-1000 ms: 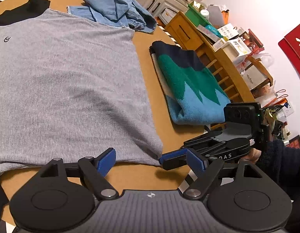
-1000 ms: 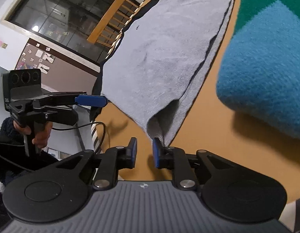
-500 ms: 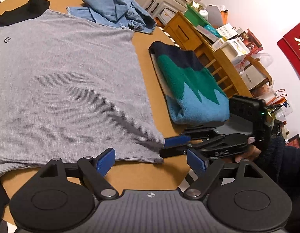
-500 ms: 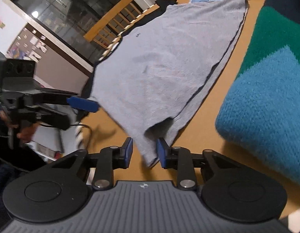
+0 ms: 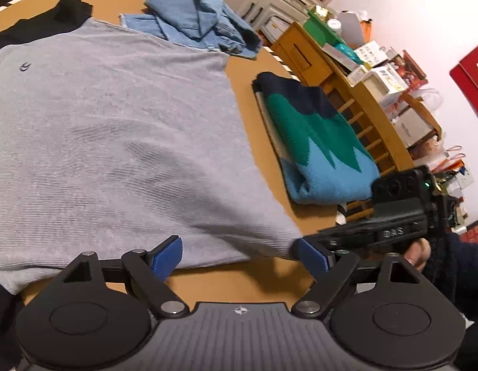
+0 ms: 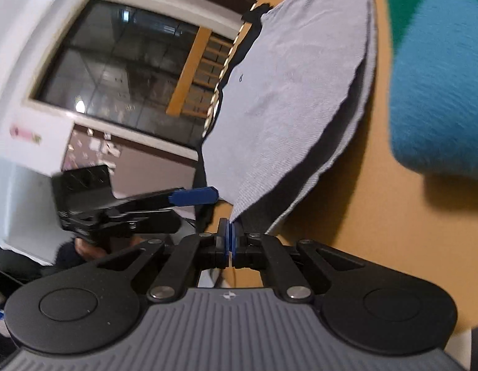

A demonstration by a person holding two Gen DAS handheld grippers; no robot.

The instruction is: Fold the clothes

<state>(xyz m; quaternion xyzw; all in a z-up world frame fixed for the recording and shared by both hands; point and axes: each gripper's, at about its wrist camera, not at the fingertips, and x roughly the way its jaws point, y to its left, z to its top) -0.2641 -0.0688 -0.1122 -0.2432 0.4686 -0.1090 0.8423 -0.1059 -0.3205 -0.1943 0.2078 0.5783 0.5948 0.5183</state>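
A grey top (image 5: 115, 130) lies spread across a round brown table (image 5: 257, 275), its near right corner lifted off the surface and pinched between the closed blue pads of the right gripper (image 6: 229, 241). In the right wrist view the raised corner pulls the upper layer away from the lower one, opening a dark gap along the side hem. The left gripper (image 5: 239, 255) hovers at the near hem with its fingers (image 5: 167, 255) spread wide and nothing between them; the hem sits just beyond the pads, and contact cannot be told. From the left wrist camera, the right gripper shows at the right edge of the table, held in a hand (image 5: 419, 255) with a dark sleeve, its tips meeting the corner of the top. A folded sweater (image 5: 313, 142) in navy, green and light blue rests on the table to the right of the top, apart from it. Crumpled blue denim (image 5: 195, 21) lies at the far side, touching the top's far edge, and a black garment (image 5: 53, 18) lies at the top's far left, partly beneath it. A wooden chair (image 5: 356, 114) stands beyond the sweater, before a cluttered shelf
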